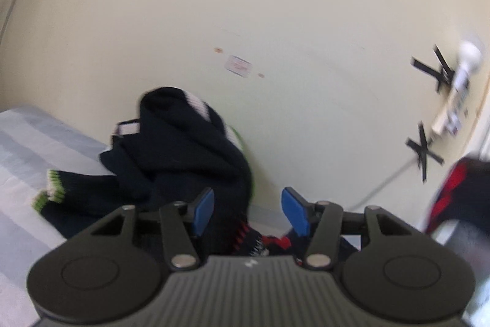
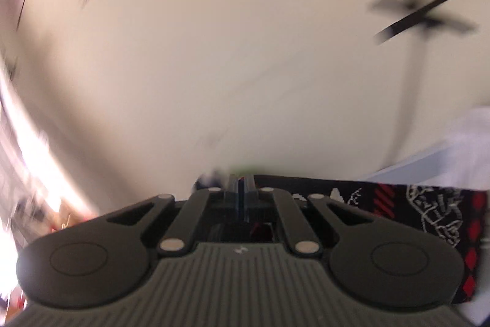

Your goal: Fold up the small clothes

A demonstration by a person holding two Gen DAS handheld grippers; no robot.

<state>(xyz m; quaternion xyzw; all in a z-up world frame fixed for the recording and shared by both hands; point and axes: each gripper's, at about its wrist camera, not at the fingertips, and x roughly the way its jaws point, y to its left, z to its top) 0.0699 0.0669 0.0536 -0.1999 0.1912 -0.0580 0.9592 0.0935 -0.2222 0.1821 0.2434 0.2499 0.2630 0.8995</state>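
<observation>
In the left wrist view my left gripper [image 1: 248, 209] is open and empty, its blue pads [image 1: 204, 212] apart. Behind it a dark navy knit sweater [image 1: 180, 155] with white stripes and green-edged cuffs lies heaped against the wall on the striped bed [image 1: 33, 149]. A black garment with red and white pattern [image 1: 263, 241] lies under the gripper and also hangs at the right edge. In the blurred right wrist view my right gripper [image 2: 242, 189] is shut on that black patterned garment [image 2: 428, 210], which stretches out to the right of it.
A cream wall [image 1: 275, 5] stands close behind the clothes. A white power strip with a plug [image 1: 456, 94] is taped to it with black tape crosses [image 1: 424, 152], and a cable hangs down. The right wrist view is motion-blurred.
</observation>
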